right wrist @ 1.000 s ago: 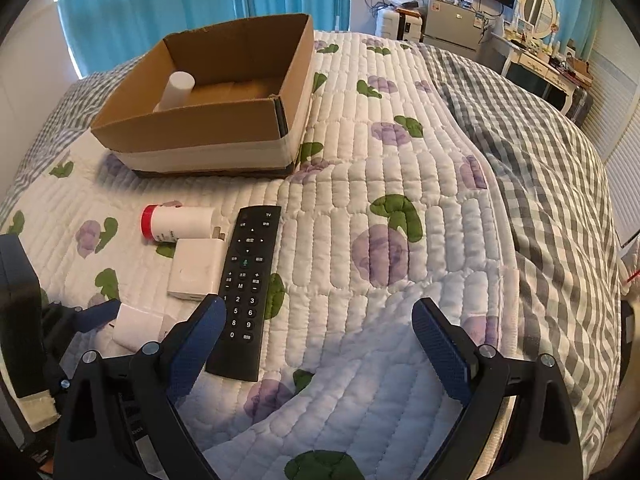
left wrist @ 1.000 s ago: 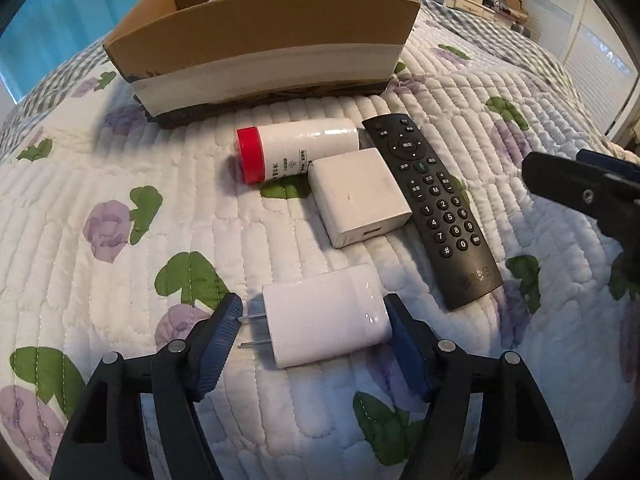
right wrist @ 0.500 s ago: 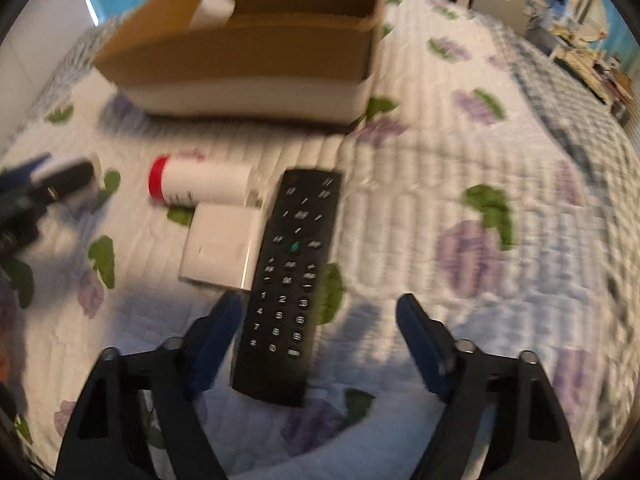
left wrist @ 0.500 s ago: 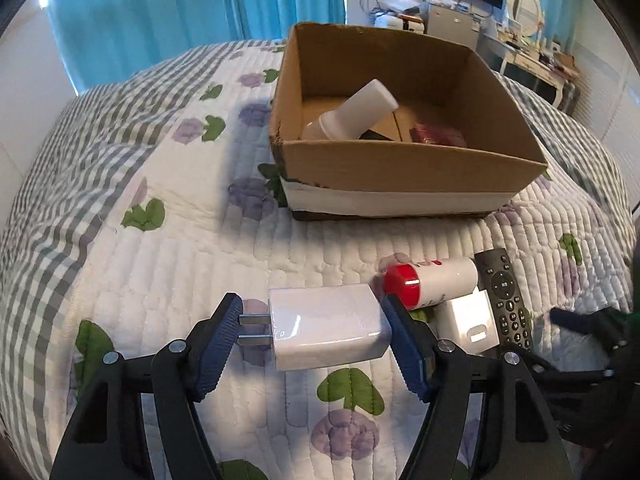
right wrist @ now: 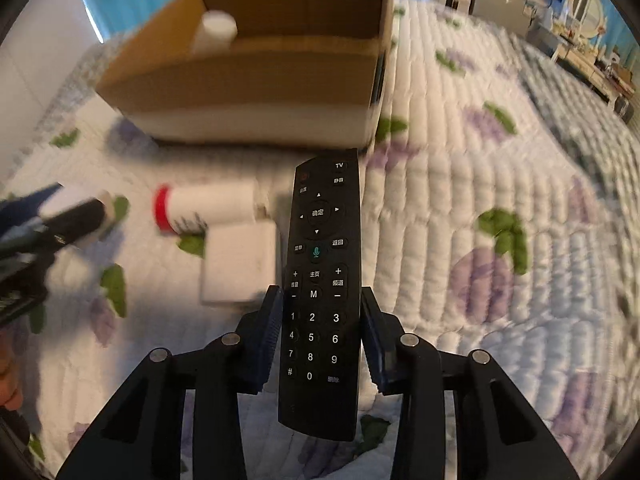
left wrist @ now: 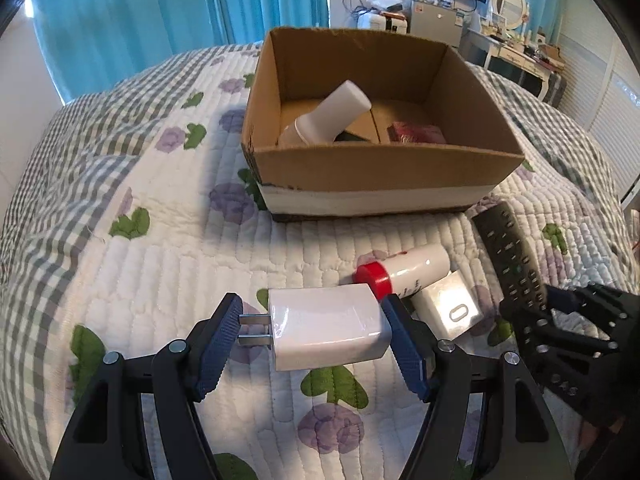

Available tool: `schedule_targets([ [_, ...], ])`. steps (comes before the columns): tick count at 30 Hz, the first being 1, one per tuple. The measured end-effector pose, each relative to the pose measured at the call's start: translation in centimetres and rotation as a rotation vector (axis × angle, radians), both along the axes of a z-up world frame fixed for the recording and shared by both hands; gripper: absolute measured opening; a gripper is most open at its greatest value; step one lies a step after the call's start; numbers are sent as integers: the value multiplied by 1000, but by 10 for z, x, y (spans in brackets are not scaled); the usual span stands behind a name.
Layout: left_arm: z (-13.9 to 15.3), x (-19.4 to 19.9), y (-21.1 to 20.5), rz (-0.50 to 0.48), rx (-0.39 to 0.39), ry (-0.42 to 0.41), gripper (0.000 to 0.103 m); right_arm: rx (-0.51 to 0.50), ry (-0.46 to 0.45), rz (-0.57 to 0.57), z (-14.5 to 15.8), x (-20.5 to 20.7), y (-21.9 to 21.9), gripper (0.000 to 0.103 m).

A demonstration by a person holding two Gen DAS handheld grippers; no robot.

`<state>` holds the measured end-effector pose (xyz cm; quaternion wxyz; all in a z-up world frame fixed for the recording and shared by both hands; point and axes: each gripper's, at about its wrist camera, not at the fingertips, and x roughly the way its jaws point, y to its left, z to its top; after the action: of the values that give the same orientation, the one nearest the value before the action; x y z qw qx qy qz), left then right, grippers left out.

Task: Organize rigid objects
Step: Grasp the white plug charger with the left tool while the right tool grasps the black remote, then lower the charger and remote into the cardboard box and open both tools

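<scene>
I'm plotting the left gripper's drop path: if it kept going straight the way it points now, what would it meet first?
Probably the near wall of the cardboard box. The left gripper, shut on the white charger, points roughly at it over bare quilt; depth is unclear, so it might pass over the rim.

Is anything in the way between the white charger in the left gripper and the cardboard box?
Nothing visible blocks it. The white charger is held in the left gripper, and only bare quilt lies between it and the open cardboard box. The red-capped bottle lies off to the right.
</scene>
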<state>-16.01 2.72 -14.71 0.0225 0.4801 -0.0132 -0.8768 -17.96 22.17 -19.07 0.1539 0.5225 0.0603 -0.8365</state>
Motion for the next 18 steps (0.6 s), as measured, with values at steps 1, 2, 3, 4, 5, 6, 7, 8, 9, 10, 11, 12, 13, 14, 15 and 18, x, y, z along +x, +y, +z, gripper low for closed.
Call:
schedule_targets([
  [1,3,-1,0,-6,3,5,72,-3,20,-1,7,2,1,37],
  [2,8,-1,1,-12,7,11,72,0,43,-2,14,5,2,37],
  [3,12,-2,1,-18,11,17,72,11,63,2,21,6,2,37],
  [4,16,-3,2,-26,16,24,72,18,76,4,26,6,0,37],
  [5,22,-5,2,-37,19,34,72,17,95,6,36,6,0,37],
  [6,28,-6,3,-49,19,45,72,14,108,5,42,4,-4,37],
  [7,34,-9,4,-57,20,56,72,9,124,4,50,3,-2,37],
  [8,41,-12,4,-71,25,65,72,3,151,3,64,0,-3,37],
  [9,48,-17,5,-82,31,72,72,-2,167,4,73,-6,-3,37],
  [10,56,-24,5,-92,41,82,72,-7,187,6,86,-11,-4,37],
  [11,61,-29,5,-98,45,89,72,-13,210,10,98,-17,-5,37],
  [12,68,-35,4,-103,49,101,72,-14,229,17,110,-21,-8,37],
  [13,74,-42,5,-108,45,116,72,-13,252,25,122,-28,-12,37],
  [14,81,-51,5,-114,33,136,72,-12,267,29,130,-31,-15,37],
  [15,86,-58,6,-118,23,150,72,-8,283,31,138,-40,-18,37],
  [18,97,-81,5,-127,1,176,72,-13,305,29,149,-66,-30,37],
])
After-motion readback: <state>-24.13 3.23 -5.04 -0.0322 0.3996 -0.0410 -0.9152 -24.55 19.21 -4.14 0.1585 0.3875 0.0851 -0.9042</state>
